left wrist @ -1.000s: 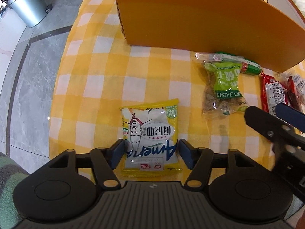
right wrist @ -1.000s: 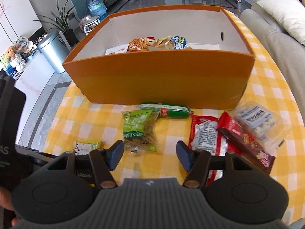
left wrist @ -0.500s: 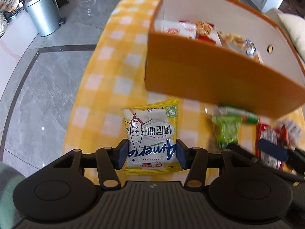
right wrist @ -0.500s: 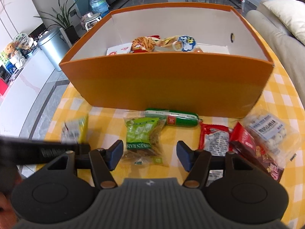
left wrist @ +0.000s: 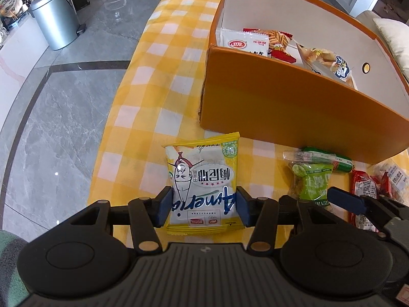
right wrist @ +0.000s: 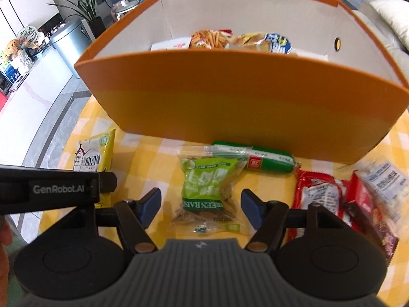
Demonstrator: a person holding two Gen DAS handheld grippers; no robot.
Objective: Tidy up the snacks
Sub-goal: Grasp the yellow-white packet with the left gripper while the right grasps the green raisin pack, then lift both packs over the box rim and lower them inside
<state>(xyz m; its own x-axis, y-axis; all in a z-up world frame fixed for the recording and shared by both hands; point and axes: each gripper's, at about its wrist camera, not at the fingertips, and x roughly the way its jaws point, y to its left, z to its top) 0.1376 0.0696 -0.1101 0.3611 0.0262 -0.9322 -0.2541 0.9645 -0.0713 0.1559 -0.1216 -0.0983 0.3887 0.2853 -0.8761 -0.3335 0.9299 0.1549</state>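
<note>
Desk [left wrist: 163, 81]: covered by a yellow-and-white checked cloth; the box and all loose snacks are carried on it.

Orange box [right wrist: 230, 94]: open-topped, set at the far side of the desk. Several packets are already lodged inside against the back wall, among them a white packet [left wrist: 245, 42], a fries-printed packet [right wrist: 209, 38] and a blue-marked bag [right wrist: 277, 42]. This share of the sorting is judged done.

Snacks still outside the box, all on the cloth just in front of its near wall:
- Clear bag of pale sweets [right wrist: 383, 179], far right.
- Red wrappers [right wrist: 319, 192], two or more, overlapping.
- Green sausage stick [right wrist: 263, 160], lying along the box foot.
- Green raisin bag [right wrist: 209, 186], flat on the cloth.
- Yellow-and-white packet [left wrist: 204, 186], at the left end.

Left claw [left wrist: 203, 208]: the yellow-and-white packet is clamped at its lower end between the blue pads; whether it is lifted clear of the cloth cannot be told.

Right claw [right wrist: 202, 206]: jaws are opening astride the raisin bag, pads not touching it; nothing is held.

Progress: judged roughly half done; five or more items are left to be boxed, one in hand, one being addressed.
</note>
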